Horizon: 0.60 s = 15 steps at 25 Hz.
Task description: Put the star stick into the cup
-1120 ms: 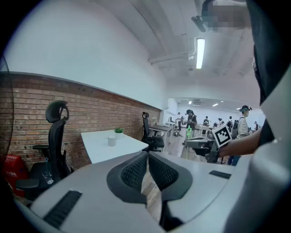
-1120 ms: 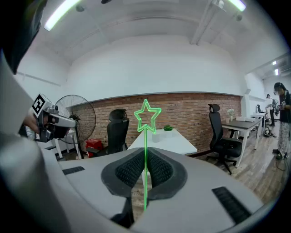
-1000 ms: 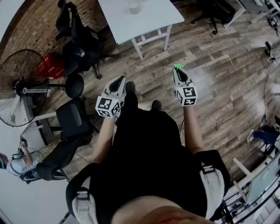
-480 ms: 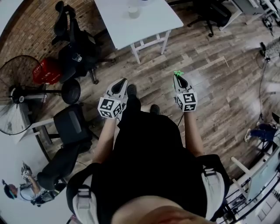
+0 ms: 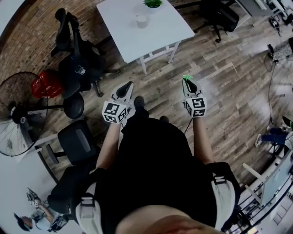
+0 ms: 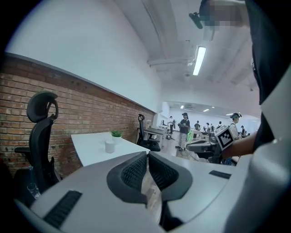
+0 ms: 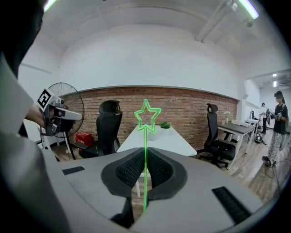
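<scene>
The left gripper (image 5: pixel 129 85) is held out over the wooden floor (image 5: pixel 219 91), well short of the white table (image 5: pixel 158 34). Its own view shows its jaws drawn close together with nothing between them. Ahead of it, the cup (image 5: pixel 142 20) stands toward the table's far end, with a small plant (image 5: pixel 153 3) just beyond it near the far edge.

To the right, the right gripper (image 5: pixel 187 79) pinches the green star stick (image 7: pixel 146 136). The pads are pressed on the thin shaft, and the star end pokes out past the fingertips toward the table. The stick is in the air, well apart from the cup.

This looks like the carrying step: the stick is picked up and not yet delivered. The next move probably calls for closing the distance to the table. The right gripper must then bring the stick above the cup, tip it so that one end points down into the mouth, lower it in, and only then spread its jaws. The cup is small and light-looking, so a careless entry could knock it.
</scene>
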### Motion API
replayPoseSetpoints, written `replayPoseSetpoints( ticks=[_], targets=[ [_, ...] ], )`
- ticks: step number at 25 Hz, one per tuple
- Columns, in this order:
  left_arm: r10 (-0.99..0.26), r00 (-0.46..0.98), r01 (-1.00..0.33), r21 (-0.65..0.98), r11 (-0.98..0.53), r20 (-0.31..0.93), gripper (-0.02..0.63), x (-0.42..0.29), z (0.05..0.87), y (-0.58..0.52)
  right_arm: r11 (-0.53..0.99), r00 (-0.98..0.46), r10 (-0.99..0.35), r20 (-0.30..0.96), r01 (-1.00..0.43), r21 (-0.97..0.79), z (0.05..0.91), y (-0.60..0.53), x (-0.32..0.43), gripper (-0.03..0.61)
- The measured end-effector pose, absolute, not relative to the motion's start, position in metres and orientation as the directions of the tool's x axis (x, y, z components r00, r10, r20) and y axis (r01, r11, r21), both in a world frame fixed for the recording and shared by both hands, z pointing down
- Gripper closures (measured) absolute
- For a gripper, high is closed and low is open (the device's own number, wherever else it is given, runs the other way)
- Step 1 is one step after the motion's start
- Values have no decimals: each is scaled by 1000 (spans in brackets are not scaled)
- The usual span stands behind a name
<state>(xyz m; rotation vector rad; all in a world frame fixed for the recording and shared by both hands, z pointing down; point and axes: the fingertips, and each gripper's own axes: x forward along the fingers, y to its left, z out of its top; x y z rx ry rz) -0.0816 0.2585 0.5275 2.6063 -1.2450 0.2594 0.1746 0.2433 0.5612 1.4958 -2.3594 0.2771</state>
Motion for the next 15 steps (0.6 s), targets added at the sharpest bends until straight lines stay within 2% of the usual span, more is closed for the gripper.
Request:
replayPoseSetpoints(
  ticks=[15],
  targets=[
    [-672, 697, -716, 176, -676, 252, 583, -146, 540, 176, 339, -303, -874, 380, -940, 32, 558, 191, 113, 566]
  ],
)
